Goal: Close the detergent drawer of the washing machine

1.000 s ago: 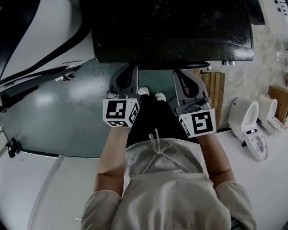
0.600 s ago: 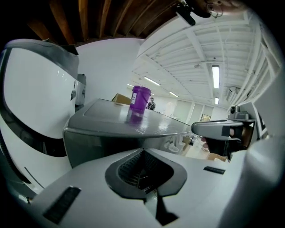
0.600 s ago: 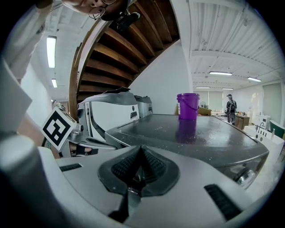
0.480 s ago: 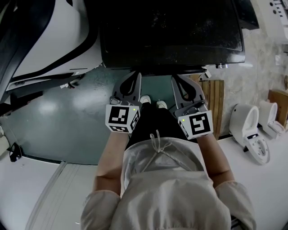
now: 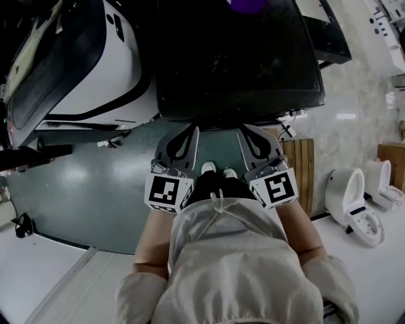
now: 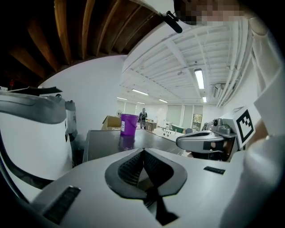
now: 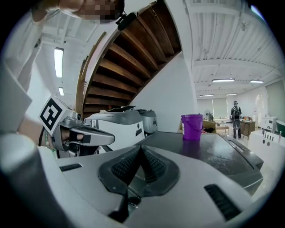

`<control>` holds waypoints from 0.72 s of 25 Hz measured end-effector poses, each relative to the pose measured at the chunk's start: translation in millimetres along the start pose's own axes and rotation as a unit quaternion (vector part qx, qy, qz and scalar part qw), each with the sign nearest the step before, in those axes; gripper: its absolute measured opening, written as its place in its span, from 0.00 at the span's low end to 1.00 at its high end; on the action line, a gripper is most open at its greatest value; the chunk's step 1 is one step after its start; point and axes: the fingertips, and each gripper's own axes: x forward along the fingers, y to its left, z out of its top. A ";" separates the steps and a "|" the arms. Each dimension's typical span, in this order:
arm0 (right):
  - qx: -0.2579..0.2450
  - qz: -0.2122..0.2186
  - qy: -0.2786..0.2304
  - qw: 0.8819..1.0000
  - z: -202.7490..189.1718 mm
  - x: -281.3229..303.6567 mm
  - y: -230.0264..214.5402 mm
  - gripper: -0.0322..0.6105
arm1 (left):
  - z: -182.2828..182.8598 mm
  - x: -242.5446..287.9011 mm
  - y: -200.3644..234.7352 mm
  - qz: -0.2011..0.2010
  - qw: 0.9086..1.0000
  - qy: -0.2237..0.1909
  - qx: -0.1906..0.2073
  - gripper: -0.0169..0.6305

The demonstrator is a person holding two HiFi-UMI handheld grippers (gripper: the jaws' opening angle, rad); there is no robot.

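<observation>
The washing machine shows as a wide black top straight ahead of me; its front and the detergent drawer are hidden from every view. A purple bucket stands on the far part of that top, also visible as the purple bucket and the purple bucket. My left gripper and right gripper are held side by side near my waist, just short of the machine's near edge. Both are shut with nothing between the jaws: left gripper, right gripper.
A white and black appliance stands to the left of the washing machine. A wooden slatted panel and two white toilets are at the right. My shoes stand on the grey-green floor. A person stands far off.
The view has tilted up: the black top sits higher and smaller, and the purple bucket and white appliance have come into sight. Both grippers stay shut, level with each other.
</observation>
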 end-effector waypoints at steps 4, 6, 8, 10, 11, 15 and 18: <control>-0.018 0.010 -0.021 1.000 28.4 -6.8 0.0 0.06 | 30.0 -12.0 -3.1 -0.003 1.000 -0.018 0.017 0.05; -0.028 0.010 -0.032 0.999 41.8 -11.6 -2.1 0.06 | 46.0 -18.7 -4.3 -0.001 0.999 -0.027 0.027 0.05; -0.037 0.008 -0.043 0.998 55.2 -17.8 -4.4 0.06 | 63.1 -26.2 -8.1 -0.004 0.998 -0.037 0.041 0.05; -0.045 0.004 -0.056 0.997 69.2 -24.3 -7.7 0.06 | 80.1 -33.8 -14.1 -0.010 0.997 -0.048 0.056 0.05; -0.048 0.002 -0.063 0.997 75.8 -27.5 -10.2 0.06 | 87.5 -37.3 -17.0 -0.012 0.996 -0.053 0.063 0.05; -0.054 -0.007 -0.087 0.995 98.3 -40.8 -23.0 0.06 | 112.3 -50.1 -22.3 -0.008 0.995 -0.070 0.076 0.05; -0.057 -0.007 -0.094 0.994 108.8 -49.5 -28.5 0.06 | 128.1 -57.8 -25.0 -0.003 0.994 -0.082 0.077 0.05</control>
